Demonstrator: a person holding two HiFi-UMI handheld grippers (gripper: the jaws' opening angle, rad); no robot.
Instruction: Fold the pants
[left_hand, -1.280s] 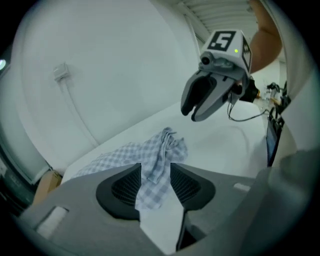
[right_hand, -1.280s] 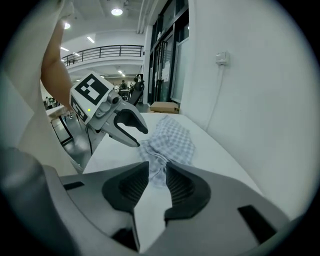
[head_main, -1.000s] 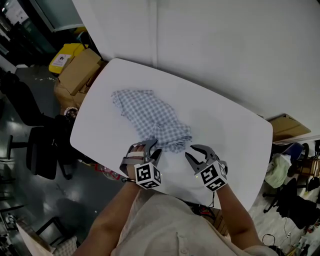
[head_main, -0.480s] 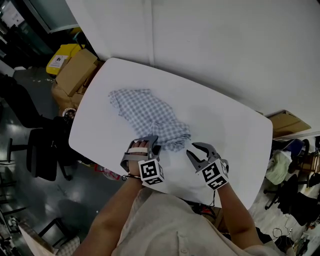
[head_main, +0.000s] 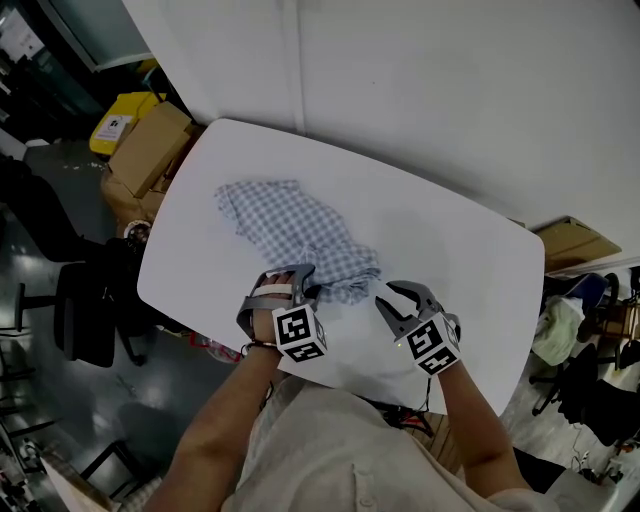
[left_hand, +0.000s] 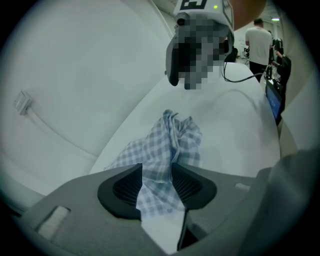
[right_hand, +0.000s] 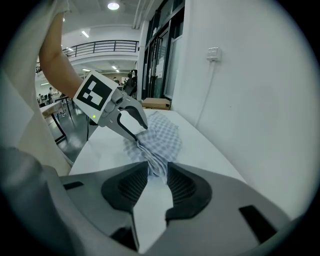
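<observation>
Where the pants (head_main: 295, 235) lay: the checked garment was spread as a crumpled strip on the white table (head_main: 470, 270), well inside its edges, with the near end bunched.
Long axis: it was seen in the head view to run from the table's far left to its near right, so that one end was pointed at the person.
State of left gripper (head_main: 303, 282): it was set on the near-left corner of that end. Checked cloth was seen filling the gap between its pads, and it was judged clenched on the fabric.
State of right gripper (head_main: 392, 296): it was set at the near-right corner. A narrow ridge of cloth was caught between its jaw tips, so a grasp was judged likely, though only the tips were engaged.
Between the two: the near edge was gathered up, the grippers being held close together.
Relation for the coming move: the free far end was left lying away from both grippers, up and leftward, nearer the left one. A fold would be expected to carry the held end along the long axis toward it.
</observation>
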